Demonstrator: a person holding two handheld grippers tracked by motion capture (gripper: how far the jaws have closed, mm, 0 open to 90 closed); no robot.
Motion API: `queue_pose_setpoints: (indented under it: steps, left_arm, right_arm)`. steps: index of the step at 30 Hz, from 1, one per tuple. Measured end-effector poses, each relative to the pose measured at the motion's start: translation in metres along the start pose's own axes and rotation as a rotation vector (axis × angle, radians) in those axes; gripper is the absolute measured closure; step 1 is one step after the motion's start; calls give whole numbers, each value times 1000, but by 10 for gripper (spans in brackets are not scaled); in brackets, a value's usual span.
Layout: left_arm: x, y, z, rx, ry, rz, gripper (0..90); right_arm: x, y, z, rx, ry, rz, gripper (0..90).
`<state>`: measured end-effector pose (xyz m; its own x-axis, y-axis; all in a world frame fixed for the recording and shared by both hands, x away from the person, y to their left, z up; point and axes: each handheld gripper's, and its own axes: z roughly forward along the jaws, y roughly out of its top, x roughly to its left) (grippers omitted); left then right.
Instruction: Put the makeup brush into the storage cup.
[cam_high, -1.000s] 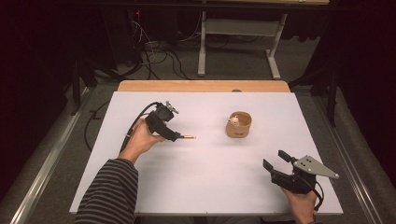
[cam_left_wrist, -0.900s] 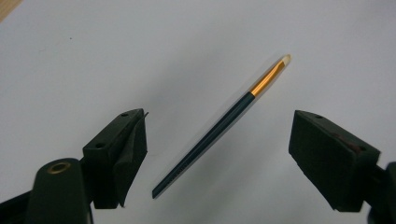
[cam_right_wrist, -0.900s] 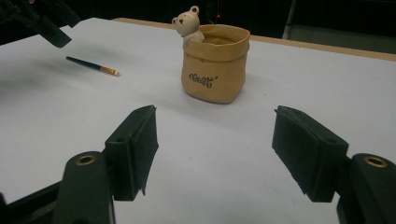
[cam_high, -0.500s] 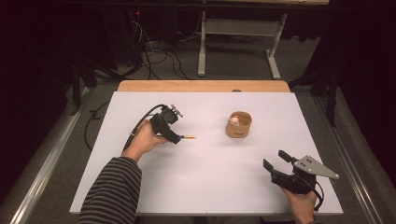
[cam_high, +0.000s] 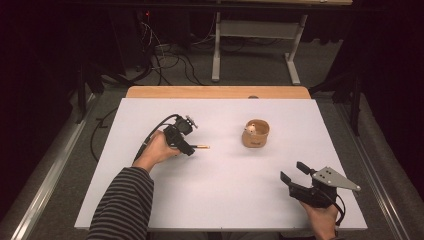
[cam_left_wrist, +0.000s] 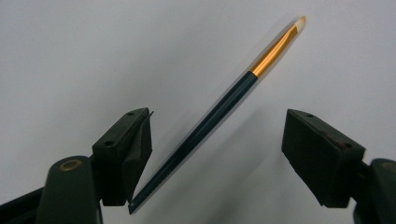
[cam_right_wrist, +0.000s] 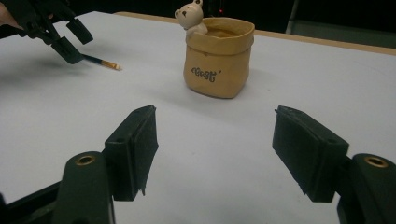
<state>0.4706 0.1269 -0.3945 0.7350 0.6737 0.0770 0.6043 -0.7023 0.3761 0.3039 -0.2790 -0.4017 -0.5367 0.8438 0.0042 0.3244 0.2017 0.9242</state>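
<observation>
The slim dark-handled paintbrush with a gold ferrule and pale tip (cam_left_wrist: 219, 114) lies flat on the white counter (cam_high: 225, 185), left of centre, between the jaws of the left gripper (cam_left_wrist: 217, 158). Those jaws have just been closing but stand spread, neither pad pressing the handle; its rear end sits just beside 1 pad, whether touching I cannot tell. In the high view the left gripper (cam_high: 192, 148) hides most of the handle. The right gripper (cam_right_wrist: 215, 154), jaws spread wide with nothing between them, hovers at the near right. The tan ceramic sack-shaped pot with a small bear figure (cam_high: 255, 133) stands right of centre; its inside is hard to make out.
</observation>
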Motion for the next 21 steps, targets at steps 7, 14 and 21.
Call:
queue_pose_setpoints:
  steps: [7,14,21]
  left_arm:
    - [-1,2,6,13,-13,-3,262]
    - [-1,3,9,6,-30,-21,307]
    - [2,3,12,19,-43,-35,343]
  right_arm:
    - [0,0,-1,1,1,3,329]
    - [0,0,-1,0,1,0,329]
    - [0,0,0,-1,10,-10,330]
